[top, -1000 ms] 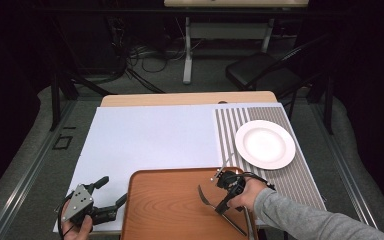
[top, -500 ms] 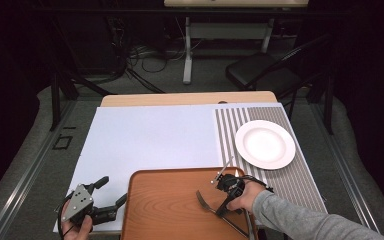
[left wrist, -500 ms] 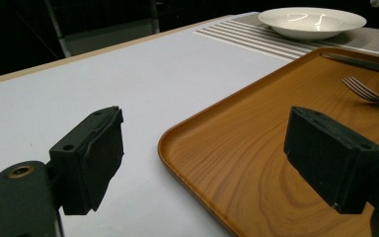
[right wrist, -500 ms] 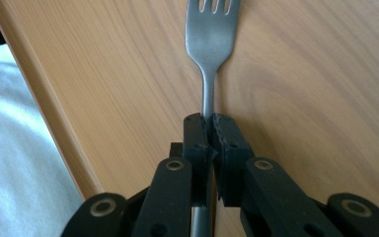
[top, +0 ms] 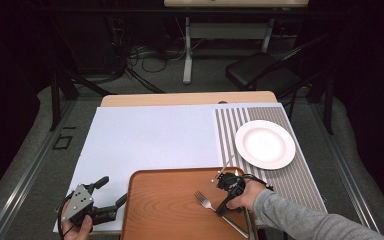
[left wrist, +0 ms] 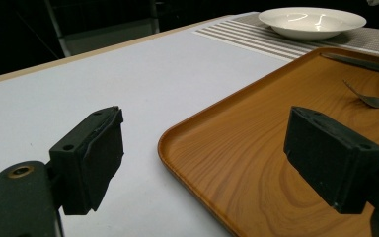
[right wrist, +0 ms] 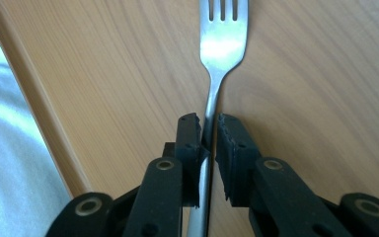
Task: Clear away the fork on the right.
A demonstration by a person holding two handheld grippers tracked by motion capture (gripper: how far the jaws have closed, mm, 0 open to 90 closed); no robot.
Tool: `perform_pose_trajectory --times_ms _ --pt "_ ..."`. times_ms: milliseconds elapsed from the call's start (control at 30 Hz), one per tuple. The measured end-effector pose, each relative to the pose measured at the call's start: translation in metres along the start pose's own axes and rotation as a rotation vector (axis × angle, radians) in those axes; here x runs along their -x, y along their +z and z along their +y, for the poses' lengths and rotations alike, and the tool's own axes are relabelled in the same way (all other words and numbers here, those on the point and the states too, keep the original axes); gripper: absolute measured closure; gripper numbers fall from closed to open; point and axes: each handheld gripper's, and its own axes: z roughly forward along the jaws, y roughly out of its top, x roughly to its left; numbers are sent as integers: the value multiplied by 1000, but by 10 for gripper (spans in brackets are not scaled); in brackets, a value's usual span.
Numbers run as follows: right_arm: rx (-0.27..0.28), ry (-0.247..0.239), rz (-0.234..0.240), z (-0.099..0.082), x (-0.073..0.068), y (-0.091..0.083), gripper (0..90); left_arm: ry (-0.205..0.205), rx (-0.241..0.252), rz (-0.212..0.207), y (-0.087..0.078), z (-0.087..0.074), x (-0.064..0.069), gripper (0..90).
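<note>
the slim silver metal fork (right wrist: 216, 74) lies flat on the brown wood-grain tray with rounded corners (top: 170, 210), in the tray's right half, near its right edge. in the high view the fork (top: 206, 201) has its tines toward the tray's middle and its handle running back toward the tray's near right corner. the right gripper (right wrist: 208, 123) straddles the fork's neck: in the right gripper view the handle passes between the two black jaws, the left pad against the metal, the right pad with a thin gap beside it. the jaws have just been opening slightly, with the handle between them; they no longer pinch it. a hand in a grey sleeve carries the right gripper (top: 226, 196) over the tray's right edge.

a second steel utensil (left wrist: 360, 63) lies on the tray near its far edge, beyond the fork; which kind cannot be told.

the tray sits at the near edge of the white table surface (top: 145, 140), its right side reaching a grey and white striped mat (top: 230, 125). a round white plate (top: 265, 144) rests on that mat, well apart from the fork, toward the far right.

the left gripper (top: 109, 194) is held at the table's near left corner, just left of the tray. its jaws are spread wide, nothing between them, one on each side of the tray's left rim in the left gripper view (left wrist: 205, 158).
</note>
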Motion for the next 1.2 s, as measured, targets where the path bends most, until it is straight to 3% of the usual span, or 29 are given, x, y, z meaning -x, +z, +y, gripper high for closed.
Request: perform_pose_trajectory --times_ms 300,667,833,1200 --pt "34 -46 -9 2 -5 -3 900 1 -1 -3 0 0 0 157" --pt "9 -105 -12 8 -13 8 900 0 -2 -4 1 0 0 156" --pt "7 -95 -13 10 -11 9 900 -5 -1 -4 1 0 0 157" --pt "29 -38 -47 1 7 -1 900 -3 -3 -4 1 0 0 157"
